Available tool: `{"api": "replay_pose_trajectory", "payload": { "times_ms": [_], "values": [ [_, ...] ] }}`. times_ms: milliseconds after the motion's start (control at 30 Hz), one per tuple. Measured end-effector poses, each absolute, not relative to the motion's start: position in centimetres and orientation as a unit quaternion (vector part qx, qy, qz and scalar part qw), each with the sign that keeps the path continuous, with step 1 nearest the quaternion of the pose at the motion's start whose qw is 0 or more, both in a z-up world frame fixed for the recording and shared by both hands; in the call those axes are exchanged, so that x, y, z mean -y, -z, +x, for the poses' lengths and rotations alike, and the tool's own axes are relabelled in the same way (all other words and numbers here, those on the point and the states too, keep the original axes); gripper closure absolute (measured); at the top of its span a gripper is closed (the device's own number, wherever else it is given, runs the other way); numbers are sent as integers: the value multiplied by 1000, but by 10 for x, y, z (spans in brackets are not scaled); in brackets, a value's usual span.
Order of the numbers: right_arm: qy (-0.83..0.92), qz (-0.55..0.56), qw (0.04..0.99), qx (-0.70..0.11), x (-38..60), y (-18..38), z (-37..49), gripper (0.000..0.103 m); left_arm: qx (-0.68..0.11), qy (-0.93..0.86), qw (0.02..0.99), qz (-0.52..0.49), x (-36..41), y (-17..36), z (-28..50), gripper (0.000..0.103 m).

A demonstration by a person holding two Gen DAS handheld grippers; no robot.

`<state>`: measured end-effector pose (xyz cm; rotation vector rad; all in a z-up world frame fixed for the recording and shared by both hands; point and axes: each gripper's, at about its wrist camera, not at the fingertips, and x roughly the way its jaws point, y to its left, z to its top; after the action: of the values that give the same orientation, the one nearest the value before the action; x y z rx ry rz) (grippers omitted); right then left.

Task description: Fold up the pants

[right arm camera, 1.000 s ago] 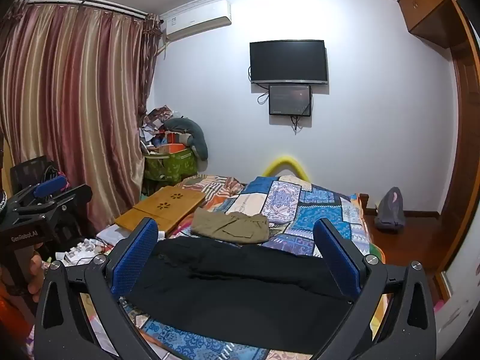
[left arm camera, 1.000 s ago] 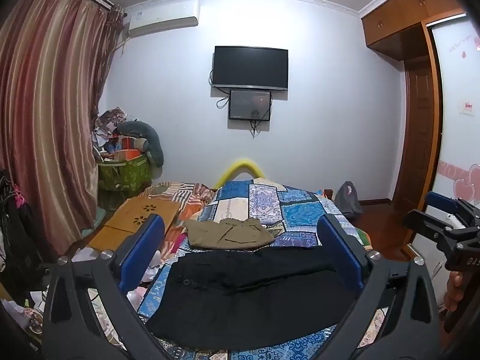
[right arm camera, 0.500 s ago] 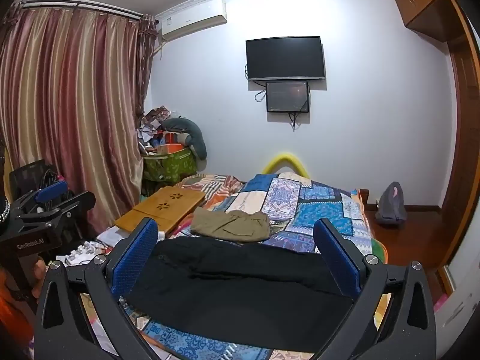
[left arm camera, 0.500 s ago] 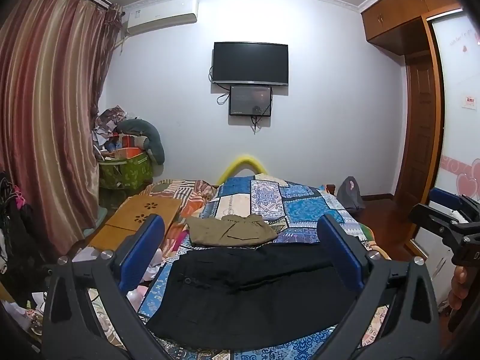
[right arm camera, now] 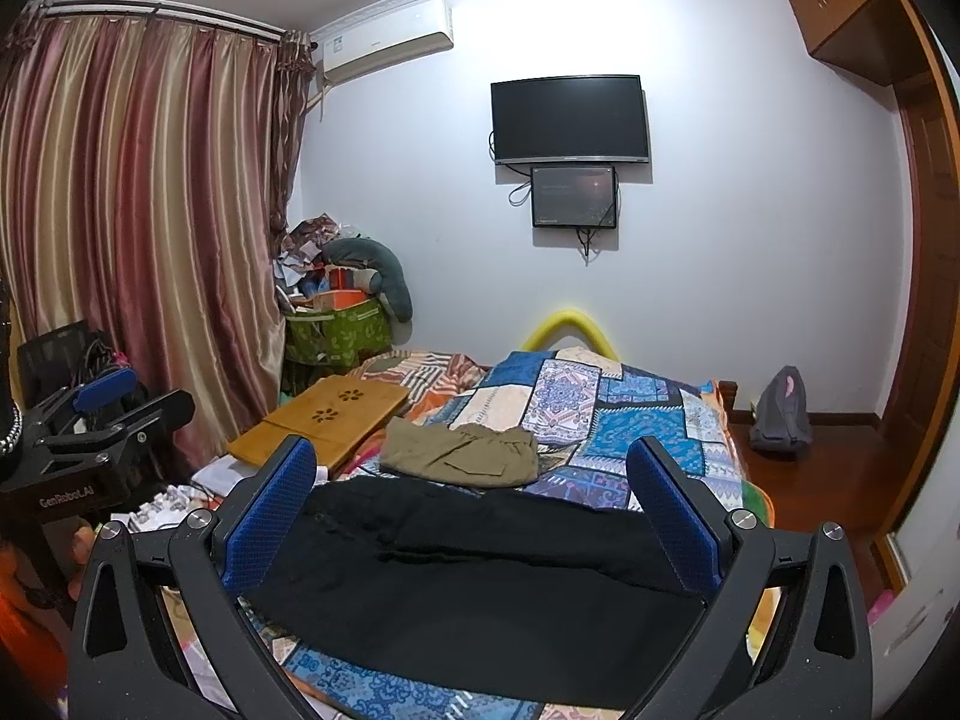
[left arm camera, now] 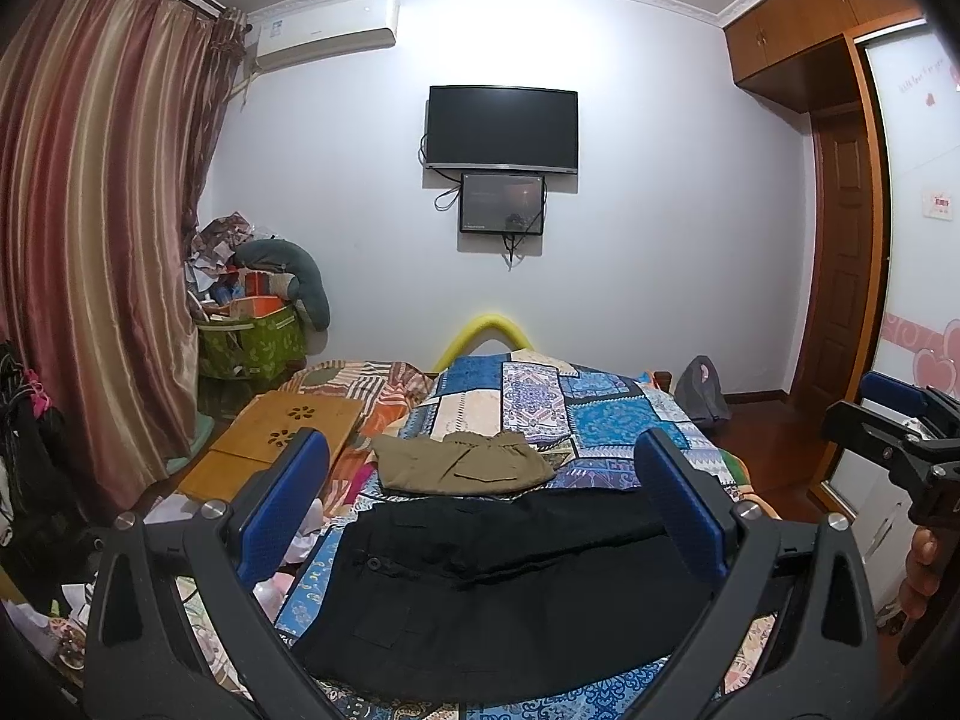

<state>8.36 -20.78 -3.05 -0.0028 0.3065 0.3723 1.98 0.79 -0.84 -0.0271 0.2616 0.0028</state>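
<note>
Our left tongs and right tongs both spread wide, gripping nothing, black pants flat on the patchwork bed below us, folded khaki pair just beyond — only the right view shows the grey backpack whole.

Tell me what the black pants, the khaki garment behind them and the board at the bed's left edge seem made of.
Black pants: matte woven cloth, probably cotton twill; soft creases, a button, a patch pocket. Khaki garment: similar matte cloth with a gathered waistband, likely cotton. Board: light wood or bamboo, smooth finish, with flower-shaped cut-outs.
</note>
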Motion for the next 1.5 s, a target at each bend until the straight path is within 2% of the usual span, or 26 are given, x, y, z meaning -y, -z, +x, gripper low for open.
{"api": "replay_pose_trajectory", "payload": {
  "times_ms": [1500],
  "values": [
    [-187,0,970,-154,206,31,86,0,-120,0,993,-10,-13,16,16,0]
  ]
}}
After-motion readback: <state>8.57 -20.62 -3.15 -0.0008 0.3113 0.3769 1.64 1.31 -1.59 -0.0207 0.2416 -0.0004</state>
